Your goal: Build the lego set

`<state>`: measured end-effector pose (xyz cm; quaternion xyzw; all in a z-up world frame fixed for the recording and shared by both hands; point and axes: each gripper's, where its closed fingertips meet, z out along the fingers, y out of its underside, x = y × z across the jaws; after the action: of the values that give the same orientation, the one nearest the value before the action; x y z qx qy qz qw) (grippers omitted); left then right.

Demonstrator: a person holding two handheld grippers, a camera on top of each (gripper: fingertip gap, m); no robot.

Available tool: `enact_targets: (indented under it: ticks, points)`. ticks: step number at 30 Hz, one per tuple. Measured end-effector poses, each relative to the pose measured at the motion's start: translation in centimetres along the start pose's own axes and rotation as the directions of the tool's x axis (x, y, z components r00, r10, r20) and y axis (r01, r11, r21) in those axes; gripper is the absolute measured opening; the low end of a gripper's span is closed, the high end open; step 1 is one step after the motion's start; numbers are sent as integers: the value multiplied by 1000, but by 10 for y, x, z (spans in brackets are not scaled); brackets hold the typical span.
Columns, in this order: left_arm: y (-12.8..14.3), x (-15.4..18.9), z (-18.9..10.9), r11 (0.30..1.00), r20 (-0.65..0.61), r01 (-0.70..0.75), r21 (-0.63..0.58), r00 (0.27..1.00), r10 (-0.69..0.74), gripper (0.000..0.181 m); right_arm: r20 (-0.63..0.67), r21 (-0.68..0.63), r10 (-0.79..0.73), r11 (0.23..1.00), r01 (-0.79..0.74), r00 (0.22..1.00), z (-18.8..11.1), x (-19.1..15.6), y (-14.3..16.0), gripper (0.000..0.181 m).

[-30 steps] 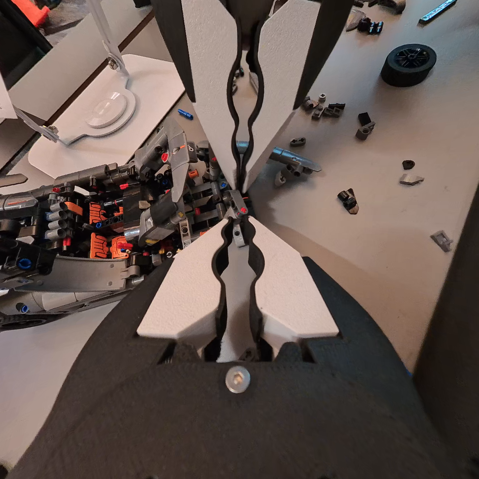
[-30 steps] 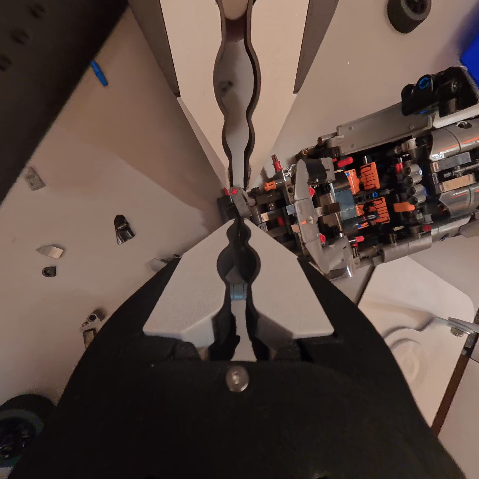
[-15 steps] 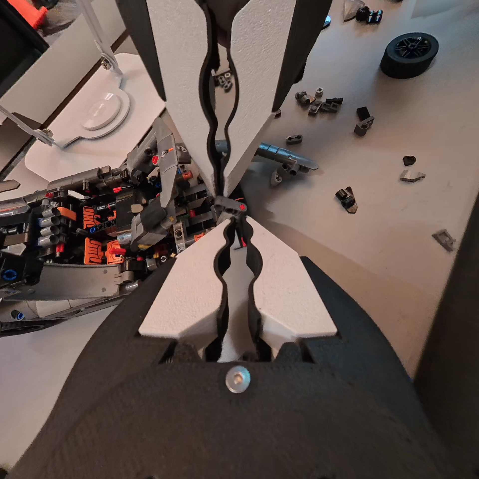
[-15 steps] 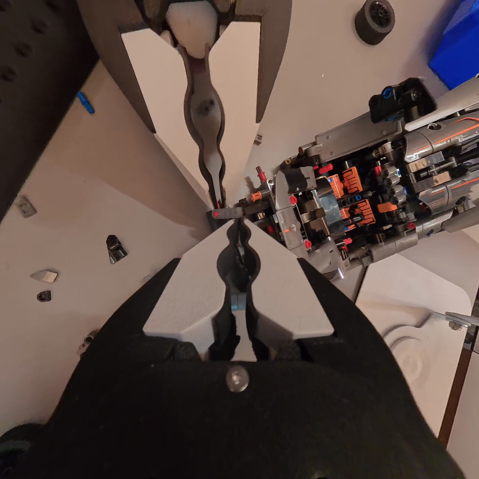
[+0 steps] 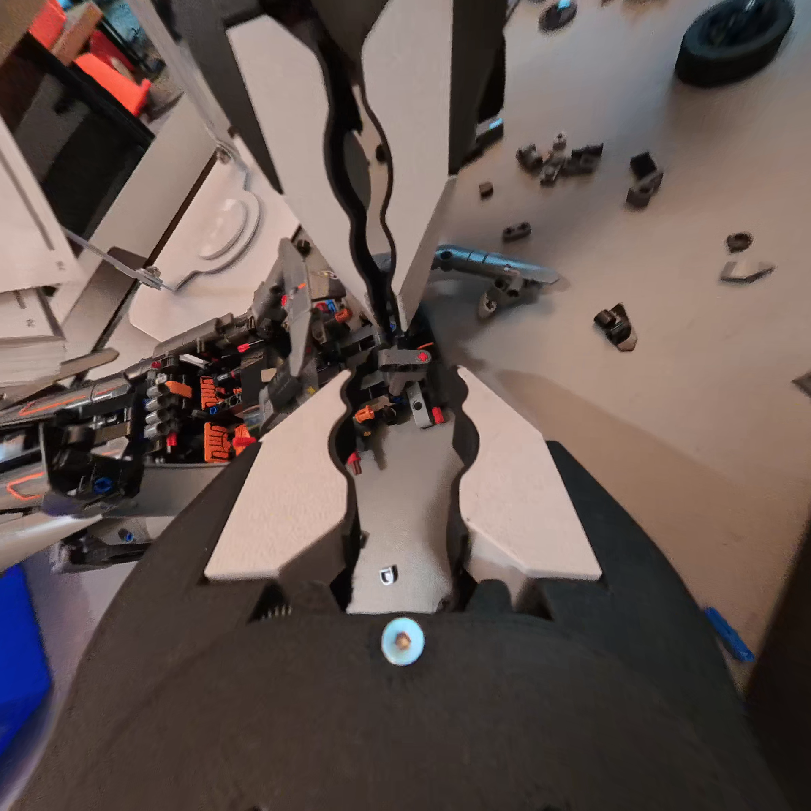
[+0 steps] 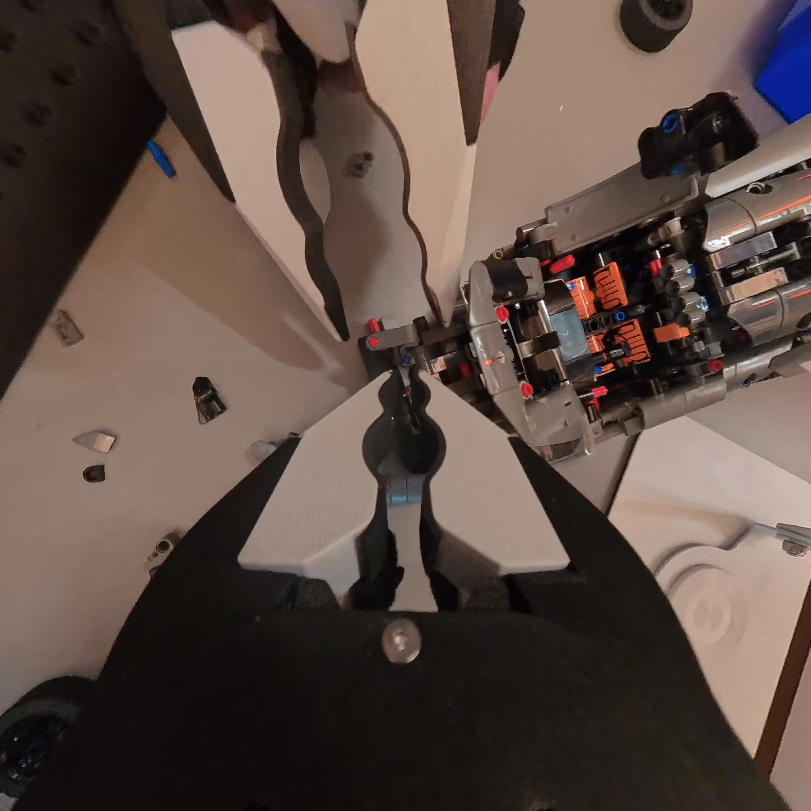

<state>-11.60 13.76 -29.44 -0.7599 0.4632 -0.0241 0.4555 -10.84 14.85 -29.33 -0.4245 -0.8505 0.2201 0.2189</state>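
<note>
The partly built grey, black and orange lego model (image 5: 197, 395) lies on the white table; it also shows in the right wrist view (image 6: 614, 329). At its near end sits a grey connector with a red axle (image 5: 401, 357), also seen in the right wrist view (image 6: 392, 340). My left gripper (image 5: 403, 373) is open, its fingertips either side of that connector without holding it. It enters the right wrist view from above (image 6: 392, 329). My right gripper (image 6: 406, 377) is shut on a thin dark part at the model's end. It enters the left wrist view from above (image 5: 390, 327).
A black wheel (image 5: 733, 41) and several small loose pieces (image 5: 557, 158) lie on the table to the right. A grey beam assembly (image 5: 496, 267) lies behind the right gripper. A white stand base (image 6: 702, 592) and a blue bin (image 6: 790, 66) flank the model. My left and right fingertips are right by each other.
My left gripper has opened and let go of the grey connector, which stays on the model. My right gripper stays shut at the model's end. Both views have shifted slightly.
</note>
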Motion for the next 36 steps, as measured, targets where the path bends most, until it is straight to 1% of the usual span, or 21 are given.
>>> enact_targets:
  ticks: [1, 3, 8, 10, 16, 19, 23, 26, 29, 30, 33, 36]
  points:
    - [2, 0, 3, 999, 17, -30, -18, 999, 30, 41, 2, -3, 0, 1000, 0, 1000, 2, -1, 0, 3]
    - [3, -2, 7, 997, 52, -70, -38, 996, 72, 39, -6, -12, -7, 1000, 7, 1000, 5, 0, 1, 3]
    - [4, 0, 9, 997, 42, -67, -37, 997, 68, 23, -13, -4, -22, 1000, 22, 1000, 7, -1, 0, 4]
    - [4, -1, 8, 997, 44, -65, -38, 997, 66, 20, -15, -2, -20, 1000, 20, 1000, 7, -1, -1, 4]
    - [5, -1, 8, 996, 53, -70, -62, 996, 73, 20, -7, 2, -19, 1000, 19, 1000, 7, -2, -1, 3]
    - [5, -2, 8, 997, 67, -5, -82, 998, 10, 20, -15, 3, -14, 1000, 14, 1000, 7, 0, -2, 1]
    - [5, -4, 9, 991, 118, 23, -135, 993, -7, 20, -30, -8, -25, 1000, 25, 999, 7, 1, 0, 1]
    - [5, -1, 8, 992, 93, -37, -119, 995, 48, 19, -17, -10, -21, 1000, 21, 1000, 7, 0, 1, 2]
    - [4, -9, 2, 996, 88, -12, -90, 996, 20, 26, 0, -20, -27, 999, 27, 1000, 7, -4, 2, 5]
    - [3, -11, 0, 997, 90, -15, -79, 996, 22, 26, -1, -30, -24, 999, 24, 1000, 7, -4, 2, 5]
    - [-3, -6, -2, 997, 54, -63, -44, 996, 66, 27, 12, -43, 20, 999, -19, 1000, 8, -5, 2, 11]
    - [7, 0, 6, 986, 40, -126, -106, 991, 131, 27, 23, -46, 37, 998, -36, 999, 9, -8, -1, 11]
